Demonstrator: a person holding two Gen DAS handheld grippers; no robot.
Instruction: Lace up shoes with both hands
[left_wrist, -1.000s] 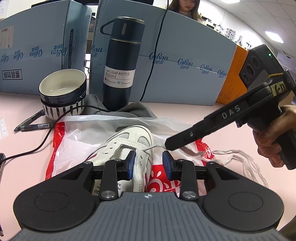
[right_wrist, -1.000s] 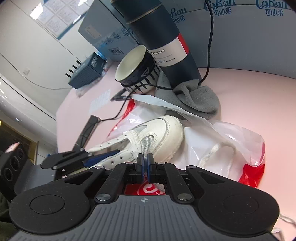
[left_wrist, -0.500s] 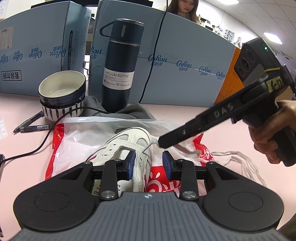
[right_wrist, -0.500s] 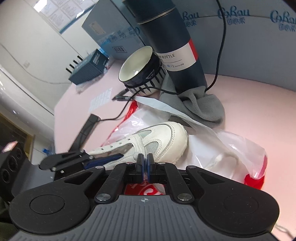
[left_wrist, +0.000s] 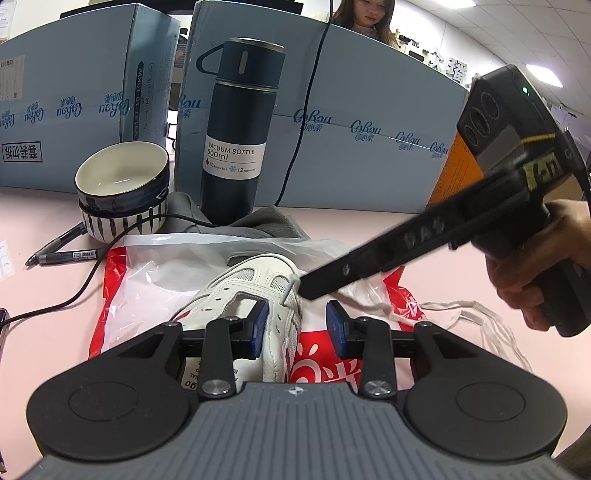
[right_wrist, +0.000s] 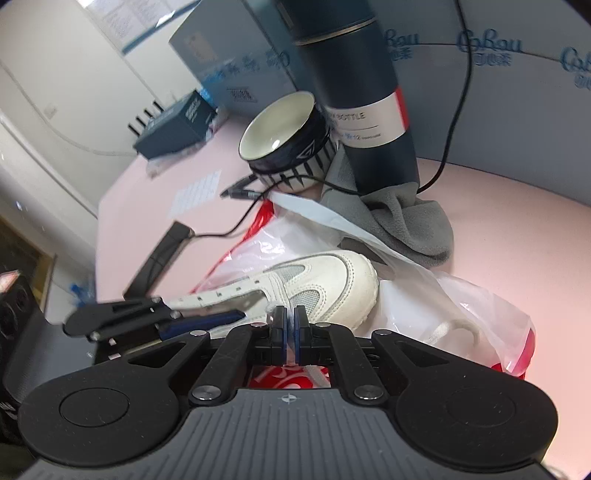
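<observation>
A white sneaker (left_wrist: 243, 280) lies on a red-and-white plastic bag (left_wrist: 155, 266), toe pointing away from me. My left gripper (left_wrist: 297, 328) straddles the shoe's right eyelet flap. One blue pad (left_wrist: 258, 326) sits inside the shoe opening and the other stands clear of the outer side, so the gripper is open. My right gripper (left_wrist: 308, 290), held by a hand (left_wrist: 535, 266), comes in from the right. It is shut on the white lace (left_wrist: 291, 284) just above that flap. In the right wrist view the pads (right_wrist: 284, 328) pinch the lace end beside the sneaker (right_wrist: 325, 280). Loose lace (left_wrist: 480, 314) trails to the right.
Behind the shoe stand a dark vacuum bottle (left_wrist: 236, 147) on a grey cloth (left_wrist: 258, 225) and stacked bowls (left_wrist: 122, 192). Pens (left_wrist: 62, 254) and a black cable (left_wrist: 85, 284) lie at the left. Blue cartons (left_wrist: 369, 147) wall off the back, with a person behind them.
My right gripper has moved left and slightly down with the lace, from beside the shoe to over its right eyelet flap, and rolled a little. The left gripper has stayed put.
</observation>
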